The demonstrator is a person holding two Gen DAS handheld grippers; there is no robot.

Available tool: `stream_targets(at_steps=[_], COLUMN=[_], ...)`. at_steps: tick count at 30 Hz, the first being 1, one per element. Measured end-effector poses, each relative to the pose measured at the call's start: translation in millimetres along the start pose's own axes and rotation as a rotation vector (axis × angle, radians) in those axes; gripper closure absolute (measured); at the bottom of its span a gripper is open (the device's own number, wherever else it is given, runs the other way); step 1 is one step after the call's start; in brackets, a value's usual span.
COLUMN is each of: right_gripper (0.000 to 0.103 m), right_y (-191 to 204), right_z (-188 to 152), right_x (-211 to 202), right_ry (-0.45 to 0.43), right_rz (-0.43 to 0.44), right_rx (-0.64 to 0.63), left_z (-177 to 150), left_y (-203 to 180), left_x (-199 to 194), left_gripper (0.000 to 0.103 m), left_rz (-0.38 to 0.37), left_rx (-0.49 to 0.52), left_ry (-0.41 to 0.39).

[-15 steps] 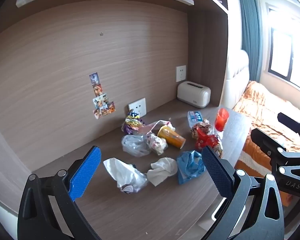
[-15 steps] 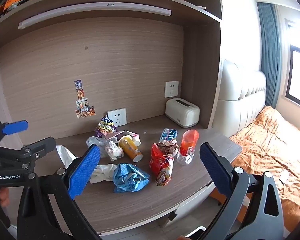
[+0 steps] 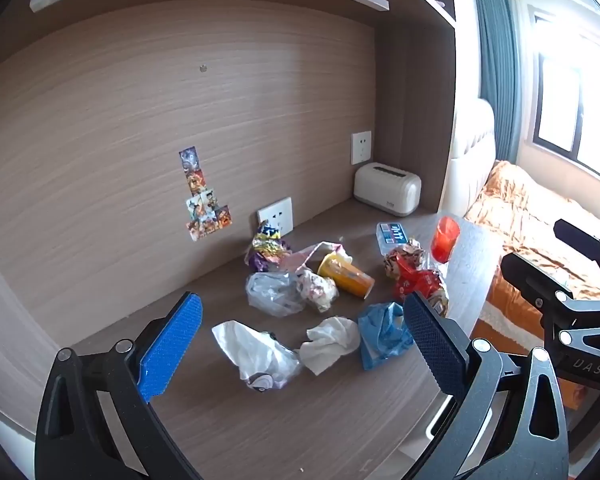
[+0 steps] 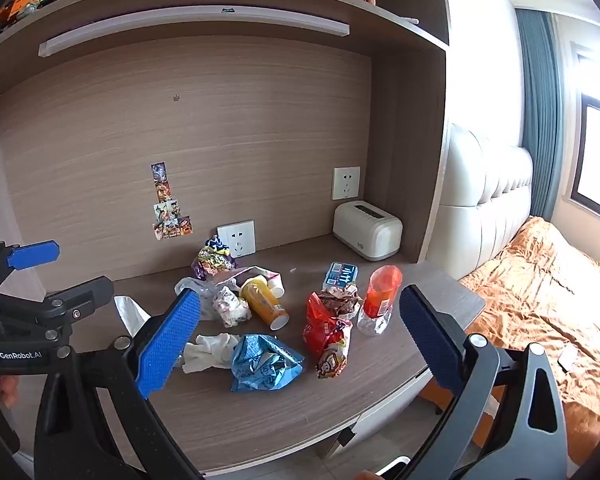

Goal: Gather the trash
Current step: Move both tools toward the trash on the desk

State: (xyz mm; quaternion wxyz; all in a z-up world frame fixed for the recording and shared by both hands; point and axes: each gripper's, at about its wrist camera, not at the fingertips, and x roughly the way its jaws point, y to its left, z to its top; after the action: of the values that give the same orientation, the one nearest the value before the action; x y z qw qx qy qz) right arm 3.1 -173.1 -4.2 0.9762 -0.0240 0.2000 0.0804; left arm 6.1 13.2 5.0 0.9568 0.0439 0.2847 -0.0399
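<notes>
Trash lies in a loose pile on the brown desk, out in front of both grippers. The left gripper hangs above the near part of the desk, and its fingers are spread wide with nothing between them. The right gripper is off to the side and also hangs above the desk, with its fingers wide apart and holding nothing.

Nearest the left gripper is a clear plastic bag and a white tissue, almost touching each other. Just beside the tissue is a crumpled blue wrapper. Behind these sits another clear bag, a scrunched paper ball and an orange cup lying on its side. A purple and yellow snack bag stands against the wall, below a white socket.

Further right is a red snack bag, a squashed bottle with an orange label standing upright, and a small blue and white packet. A white toaster sits in the back corner of the desk, well apart from the pile. Stickers are stuck on the wall. An orange bed cover shows past the edge of the desk.
</notes>
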Motion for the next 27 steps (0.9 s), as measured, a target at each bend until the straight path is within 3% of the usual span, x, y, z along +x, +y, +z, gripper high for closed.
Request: stream_targets(at_steps=[27], right_gripper=[0.004], right_y=[10], right_z=[4], right_x=[13], right_ry=[0.027], right_rz=[0.023], right_rx=[-0.007], left_z=[-2], left_y=[4], left_x=[-1], left_gripper=[0.005], left_rz=[-0.013], left_rx=[-0.004], left_ry=[-0.002])
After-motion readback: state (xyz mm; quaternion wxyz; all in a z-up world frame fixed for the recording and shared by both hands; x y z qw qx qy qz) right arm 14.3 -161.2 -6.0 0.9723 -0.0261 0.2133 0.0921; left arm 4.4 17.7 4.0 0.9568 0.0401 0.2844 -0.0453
